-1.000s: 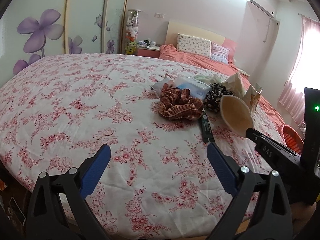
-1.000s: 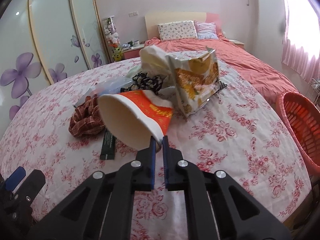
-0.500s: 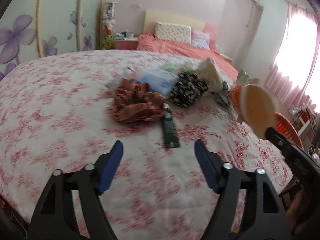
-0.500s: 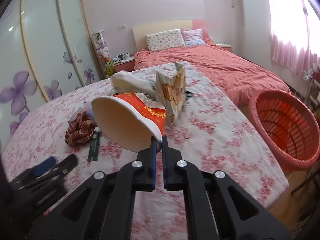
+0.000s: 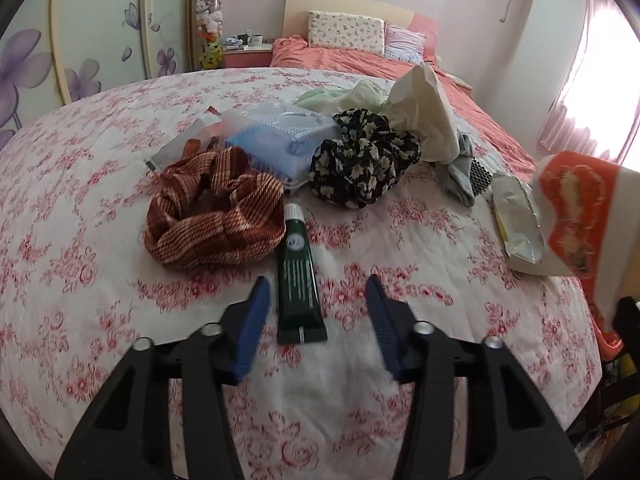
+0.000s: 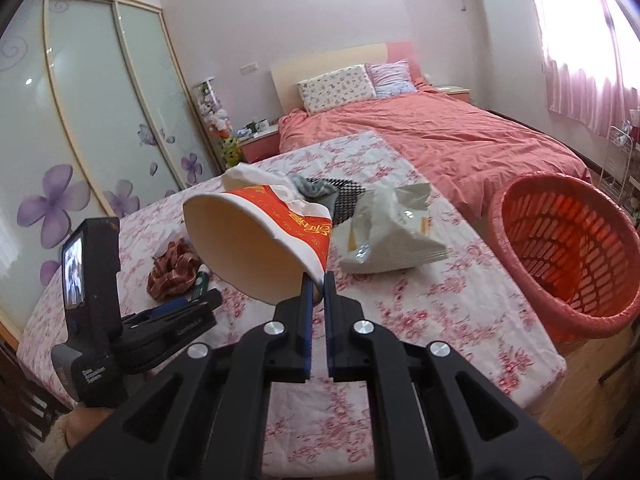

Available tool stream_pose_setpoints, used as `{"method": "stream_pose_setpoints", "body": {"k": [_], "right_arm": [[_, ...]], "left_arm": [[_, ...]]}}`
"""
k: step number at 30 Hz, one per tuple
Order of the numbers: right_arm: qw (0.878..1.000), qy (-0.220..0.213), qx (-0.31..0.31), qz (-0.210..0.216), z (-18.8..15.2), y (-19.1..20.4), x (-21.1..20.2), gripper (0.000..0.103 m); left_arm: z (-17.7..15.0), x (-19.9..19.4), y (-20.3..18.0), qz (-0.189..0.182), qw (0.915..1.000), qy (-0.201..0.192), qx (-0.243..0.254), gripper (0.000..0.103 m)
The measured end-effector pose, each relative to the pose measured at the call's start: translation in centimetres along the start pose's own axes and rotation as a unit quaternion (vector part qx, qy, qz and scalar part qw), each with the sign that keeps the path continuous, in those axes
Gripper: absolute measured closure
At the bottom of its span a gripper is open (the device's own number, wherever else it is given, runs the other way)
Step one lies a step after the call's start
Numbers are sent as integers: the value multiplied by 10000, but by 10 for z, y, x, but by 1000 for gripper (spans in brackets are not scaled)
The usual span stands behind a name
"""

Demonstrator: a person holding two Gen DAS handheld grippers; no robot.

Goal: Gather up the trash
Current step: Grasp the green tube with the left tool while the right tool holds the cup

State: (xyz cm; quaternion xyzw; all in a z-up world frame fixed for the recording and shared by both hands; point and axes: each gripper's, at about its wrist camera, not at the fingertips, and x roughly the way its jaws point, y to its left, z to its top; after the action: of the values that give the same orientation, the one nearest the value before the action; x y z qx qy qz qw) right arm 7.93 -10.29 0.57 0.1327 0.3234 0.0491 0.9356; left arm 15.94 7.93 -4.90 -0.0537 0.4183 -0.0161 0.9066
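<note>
The right gripper [image 6: 316, 284] pinches the cup [image 6: 256, 248] by its rim, lifted above the bed [image 6: 420, 320], the basket [image 6: 568, 256] at 3 o'clock. The left gripper's [image 5: 316, 300] fingers [image 5: 256, 312] are closing around the green tube [image 5: 300, 280], not yet touching it.

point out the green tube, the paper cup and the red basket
green tube [image 5: 299, 280], left wrist view, middle of its body
paper cup [image 6: 248, 248], right wrist view, inside wall near the mouth
red basket [image 6: 576, 256], right wrist view, slotted inner wall

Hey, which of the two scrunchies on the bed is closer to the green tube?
The brown striped scrunchie: it touches the green tube near its cap, while the black floral scrunchie lies apart.
</note>
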Motion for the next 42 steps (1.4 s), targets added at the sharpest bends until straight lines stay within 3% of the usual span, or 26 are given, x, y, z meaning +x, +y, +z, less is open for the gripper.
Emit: {"method": "stream_pose_setpoints", "body": {"k": [3,5,10,18,26,27,29,32,38,41,42], "right_arm": [[9999,-49,68,-65,1,-7,-3,97],[9999,-65,106,-91,1,-11,-4,97],[9997,-93,182,-162,1,-21,-7,97],[9992,-130,320,-191,2,-32,-9,97],[9987,-221,402,-235,5,-43,-17,97],[9985,-235,426,-244,6,-45,-18,97],[9982,-265,463,-262,7,-48,-20,97],[9979,-288,508,-292,9,-52,-21,97],[9981,-219,504,-285,6,-55,-18,97],[9982,-176,498,-282,5,-55,-16,97],[9982,-164,502,-281,5,-55,-15,97]], "left_arm": [[3,4,-2,46,10000,-37,21,76],[4,5,-2,57,10000,-56,39,80],[6,7,0,-23,9999,-133,59,81],[15,14,-11,178,9997,-20,167,76],[12,3,-13,-133,9997,-59,175,83],[11,0,-14,-163,9996,-90,192,96],[11,-8,-17,-287,9993,-115,221,98],[11,-13,-24,-199,9988,-228,378,98],[8,1,-25,-220,9993,4,290,96],[12,1,-23,-125,9997,-35,211,74],[13,2,-23,-77,9997,-52,220,72]]}}
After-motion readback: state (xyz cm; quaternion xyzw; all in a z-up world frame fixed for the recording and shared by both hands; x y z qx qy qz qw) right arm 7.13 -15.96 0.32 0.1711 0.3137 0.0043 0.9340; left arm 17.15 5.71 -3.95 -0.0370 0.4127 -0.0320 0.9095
